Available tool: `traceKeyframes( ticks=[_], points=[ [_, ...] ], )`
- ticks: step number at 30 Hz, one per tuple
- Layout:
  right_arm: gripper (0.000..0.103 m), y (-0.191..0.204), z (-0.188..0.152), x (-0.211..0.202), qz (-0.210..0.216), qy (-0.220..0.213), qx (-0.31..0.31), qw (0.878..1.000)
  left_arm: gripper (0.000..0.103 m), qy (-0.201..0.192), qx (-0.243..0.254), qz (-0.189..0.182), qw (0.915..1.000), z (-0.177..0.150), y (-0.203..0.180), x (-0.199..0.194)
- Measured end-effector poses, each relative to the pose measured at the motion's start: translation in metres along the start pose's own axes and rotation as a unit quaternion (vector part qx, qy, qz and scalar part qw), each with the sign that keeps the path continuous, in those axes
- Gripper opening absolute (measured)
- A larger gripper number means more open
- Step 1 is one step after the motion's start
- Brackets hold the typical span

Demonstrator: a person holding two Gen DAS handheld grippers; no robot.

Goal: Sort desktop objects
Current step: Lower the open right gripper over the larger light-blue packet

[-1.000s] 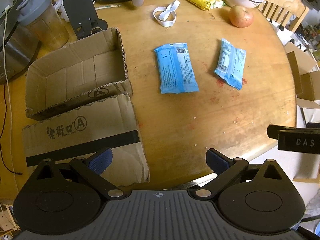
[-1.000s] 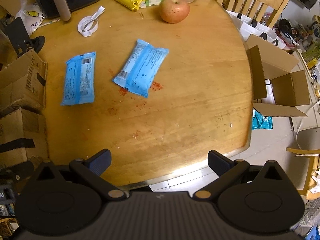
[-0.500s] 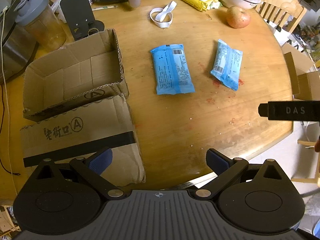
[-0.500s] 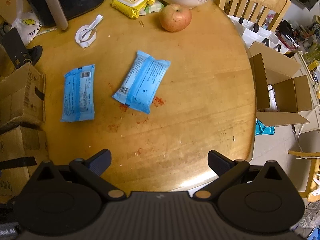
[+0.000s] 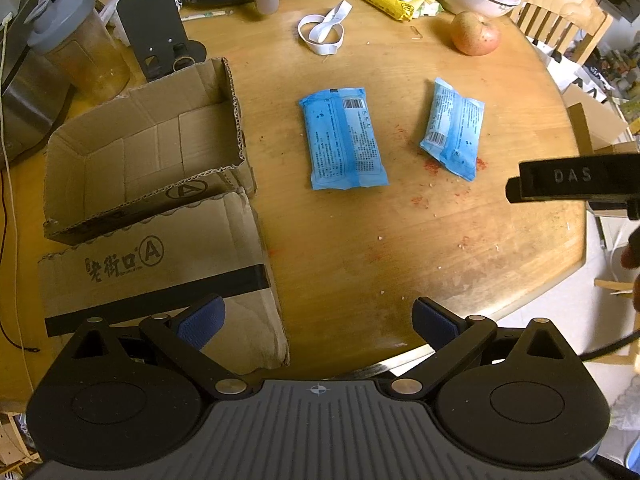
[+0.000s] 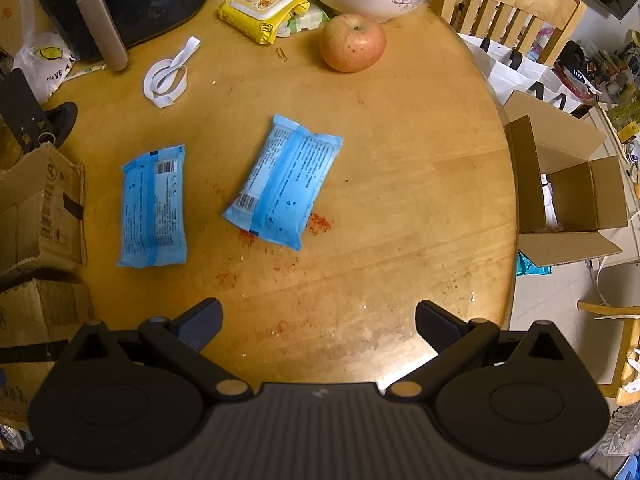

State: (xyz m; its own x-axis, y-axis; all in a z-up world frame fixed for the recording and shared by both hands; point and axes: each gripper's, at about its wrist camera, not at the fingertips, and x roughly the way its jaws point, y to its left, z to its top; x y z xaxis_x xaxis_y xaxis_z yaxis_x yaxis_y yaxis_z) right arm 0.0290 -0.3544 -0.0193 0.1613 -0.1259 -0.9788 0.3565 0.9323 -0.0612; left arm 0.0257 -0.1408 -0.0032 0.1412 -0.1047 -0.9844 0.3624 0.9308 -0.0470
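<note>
Both grippers, left gripper (image 5: 318, 322) and right gripper (image 6: 318, 324), are held wide open with nothing gripped; two blue packets (image 5: 344, 138) (image 6: 284, 188) are left lying mid-table, cardboard box (image 5: 144, 148) at left.

We look down on a round wooden desk (image 6: 400, 208) under warm, dim light. A slatted wooden chair (image 6: 508, 12) stands at its far edge. Beyond the desk's right side we see pale tiled floor (image 6: 552, 320).

Two blue packets (image 5: 344, 138) beside cardboard box (image 5: 144, 148).
</note>
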Motion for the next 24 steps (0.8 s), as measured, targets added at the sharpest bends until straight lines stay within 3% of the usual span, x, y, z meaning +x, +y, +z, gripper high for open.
traceKeyframes(
  ticks=[24],
  points=[
    [0.103,0.012,0.041,0.026,-0.008,0.011,-0.016,1.000,0.103,0.011,-0.006,-0.004,0.9999,0.004,0.000,0.006]
  ],
)
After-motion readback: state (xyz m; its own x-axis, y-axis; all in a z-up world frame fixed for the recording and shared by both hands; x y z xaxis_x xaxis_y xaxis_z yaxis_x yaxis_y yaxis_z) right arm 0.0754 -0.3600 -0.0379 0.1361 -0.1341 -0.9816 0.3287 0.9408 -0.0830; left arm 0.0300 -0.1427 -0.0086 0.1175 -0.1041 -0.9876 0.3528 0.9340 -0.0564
